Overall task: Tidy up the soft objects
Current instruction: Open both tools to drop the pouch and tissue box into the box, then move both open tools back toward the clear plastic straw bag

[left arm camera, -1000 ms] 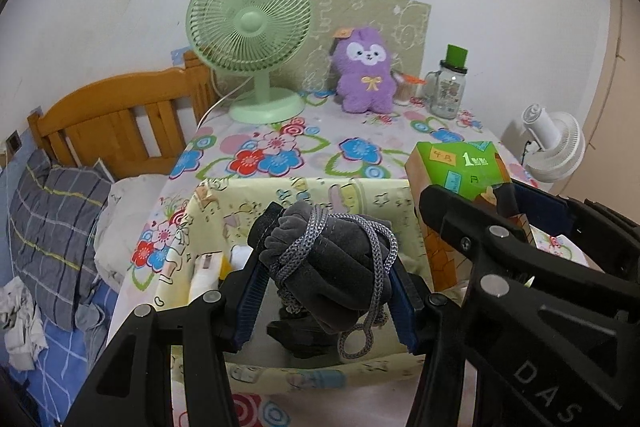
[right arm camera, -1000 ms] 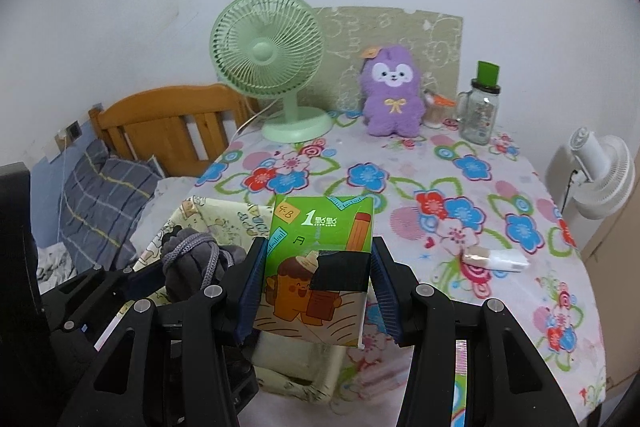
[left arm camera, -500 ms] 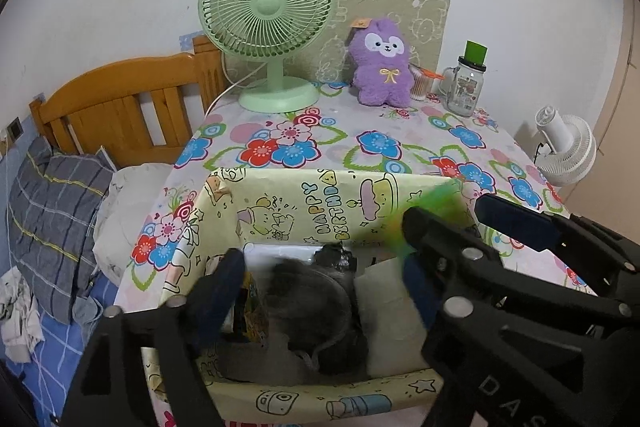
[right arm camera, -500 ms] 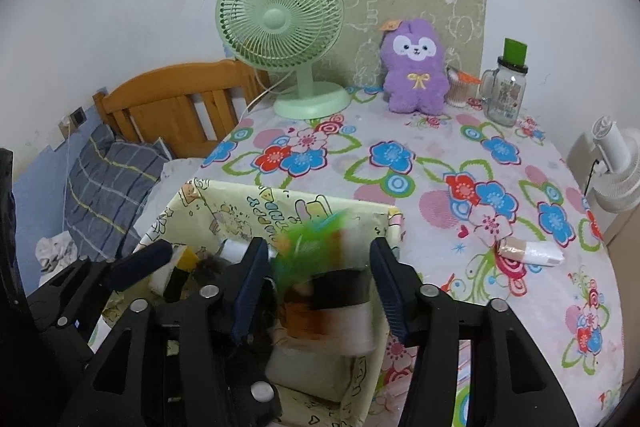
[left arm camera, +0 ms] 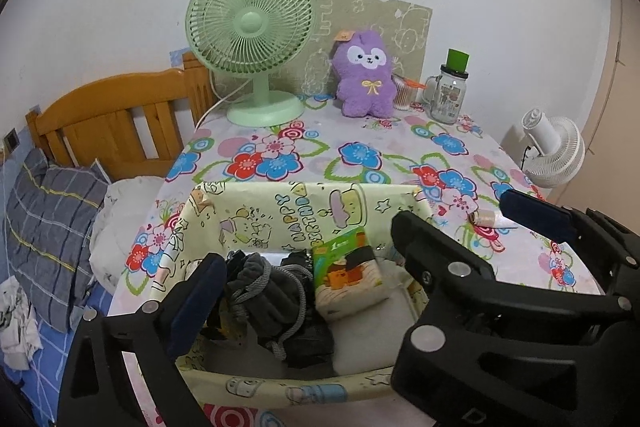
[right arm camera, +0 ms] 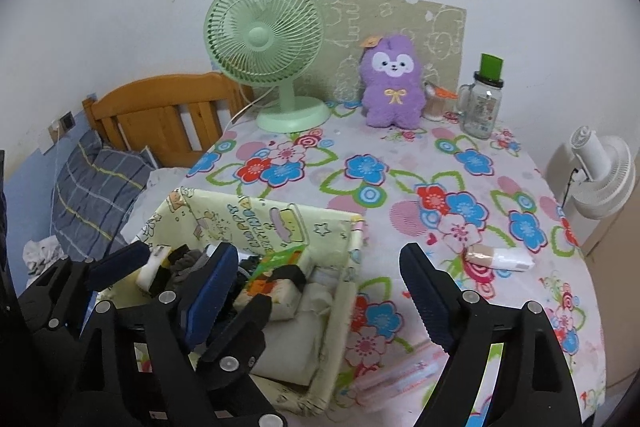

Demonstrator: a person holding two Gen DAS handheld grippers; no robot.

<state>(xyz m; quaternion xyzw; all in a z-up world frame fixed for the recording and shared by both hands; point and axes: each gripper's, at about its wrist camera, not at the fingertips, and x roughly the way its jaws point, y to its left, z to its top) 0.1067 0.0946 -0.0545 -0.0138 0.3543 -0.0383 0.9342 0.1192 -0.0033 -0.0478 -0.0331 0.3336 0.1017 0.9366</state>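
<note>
- The left claw [left arm camera: 304, 291] stood with its jaws apart over the pale yellow cartoon-print fabric bin [left arm camera: 280, 205], having just opened; nothing was clamped, and the grey knitted drawstring pouch [left arm camera: 276, 297] lay loose inside the bin below it.
- That pouch's cord [left arm camera: 288, 333] trailed in loops near the blue pad; a careless withdrawal could likely have snagged it and dragged the pouch back out.
- Beside the pouch, the green-and-orange printed tissue pack [left arm camera: 346, 265] rested tilted on white soft items in the bin, apparently able to slide if the bin was nudged.
- The right claw [right arm camera: 320, 291] also stood wide, its jaws just opened and empty, one finger over the bin and the other over the floral-clothed surface [right arm camera: 400, 163].
- The two tools sat crowded together at the bin's near wall, so either could have knocked the soft-sided bin, which stood close to the surface's edge.
- To the right, a small white-and-tan wrapped packet [right arm camera: 500, 258] waited on the cloth, well apart from the bin and not far from the rim, where a clumsy reach might have pushed it off.
</note>
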